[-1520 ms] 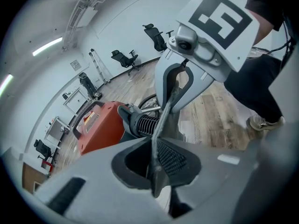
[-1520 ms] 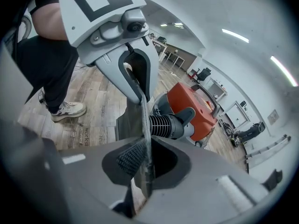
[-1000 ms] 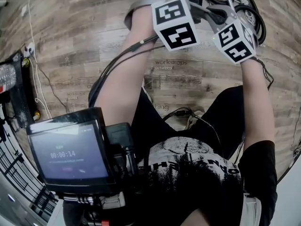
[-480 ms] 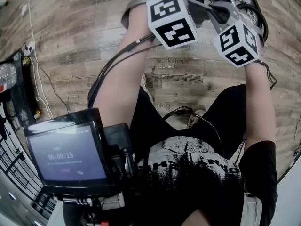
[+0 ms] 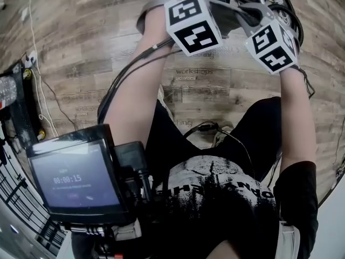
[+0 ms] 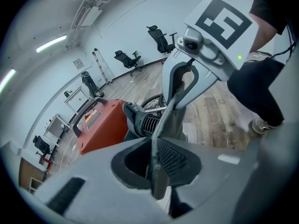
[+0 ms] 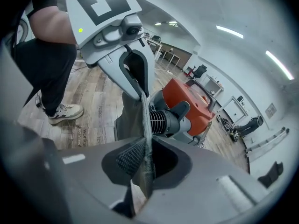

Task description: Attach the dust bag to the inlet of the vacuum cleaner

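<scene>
Both grippers hold a grey fabric dust bag [image 7: 132, 117] by its top edge. In the left gripper view the left gripper [image 6: 157, 161] is shut on the bag's edge [image 6: 164, 118], which runs up to the right gripper's jaws below its marker cube [image 6: 223, 20]. In the right gripper view the right gripper [image 7: 145, 161] is shut on the same edge, with the left gripper's marker cube [image 7: 101, 3] above. Just behind the hanging bag stands the orange vacuum cleaner [image 7: 188, 99] with its black ribbed inlet [image 7: 163, 119]. The head view shows only the cubes [image 5: 192, 23], not the bag.
The person's legs and a shoe [image 7: 64, 112] stand on the wooden floor [image 5: 81, 63] beside the bag. Cables [image 5: 283, 9] lie near the vacuum cleaner. Office chairs [image 6: 161, 37] and desks line the far wall. A small monitor [image 5: 75, 179] hangs at the person's chest.
Both marker cubes sit slightly higher in the head view. The hands stay close together over the same spot.
</scene>
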`<state>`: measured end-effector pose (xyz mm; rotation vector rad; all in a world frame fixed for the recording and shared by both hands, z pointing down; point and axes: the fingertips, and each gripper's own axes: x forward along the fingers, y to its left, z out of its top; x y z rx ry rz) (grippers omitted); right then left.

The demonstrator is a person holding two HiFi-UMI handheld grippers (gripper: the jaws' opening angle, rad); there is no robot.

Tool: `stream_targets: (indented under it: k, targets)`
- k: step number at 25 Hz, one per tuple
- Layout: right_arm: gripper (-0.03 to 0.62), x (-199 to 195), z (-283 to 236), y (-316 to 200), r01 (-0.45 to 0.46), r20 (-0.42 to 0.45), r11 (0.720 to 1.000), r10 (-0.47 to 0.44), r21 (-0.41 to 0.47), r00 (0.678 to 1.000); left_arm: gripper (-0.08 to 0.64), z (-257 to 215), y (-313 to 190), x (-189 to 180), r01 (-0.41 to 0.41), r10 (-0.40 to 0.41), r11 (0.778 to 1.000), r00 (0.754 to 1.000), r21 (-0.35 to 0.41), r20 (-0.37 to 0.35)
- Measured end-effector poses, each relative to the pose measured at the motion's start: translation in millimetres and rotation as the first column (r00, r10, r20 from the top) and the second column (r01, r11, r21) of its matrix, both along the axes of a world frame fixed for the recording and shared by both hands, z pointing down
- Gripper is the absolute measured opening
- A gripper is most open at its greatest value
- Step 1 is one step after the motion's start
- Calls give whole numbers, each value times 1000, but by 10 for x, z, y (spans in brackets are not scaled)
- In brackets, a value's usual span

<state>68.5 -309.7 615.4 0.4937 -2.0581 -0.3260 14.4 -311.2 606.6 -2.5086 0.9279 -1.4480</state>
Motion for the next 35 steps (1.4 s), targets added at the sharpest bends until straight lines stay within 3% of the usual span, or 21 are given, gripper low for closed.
stream_targets:
  k: [4,8,16,27,31,35]
  targets:
    - [34,52,15,-27,36,-80,997,-30,74,996,38,110,139,60,-35,33,996,999,-78,-26]
    - [32,46,3,-55,48,-90,996,-41,81,995,49,150,165,6,-41,41,996,999,-78,1]
    - [32,51,-19,-49,34,-75,997,-29,64,997,29,97,109,-11,-7,4,996,1000,-91,-31]
    - [35,134,-6,7,-53,43,999,54,-11,998,29,-104,9,85,-42,41,999,999,-20,-23]
    - [37,105,-173,-25,-16,-3,999,16,45,1000,29,-72,-27,31,-7,5,999,998,-48,-62]
    - [37,35,-307,-82,38,-71,995,-31,96,997,31,-41,-34,-33,16,-19,998,998,-57,-52]
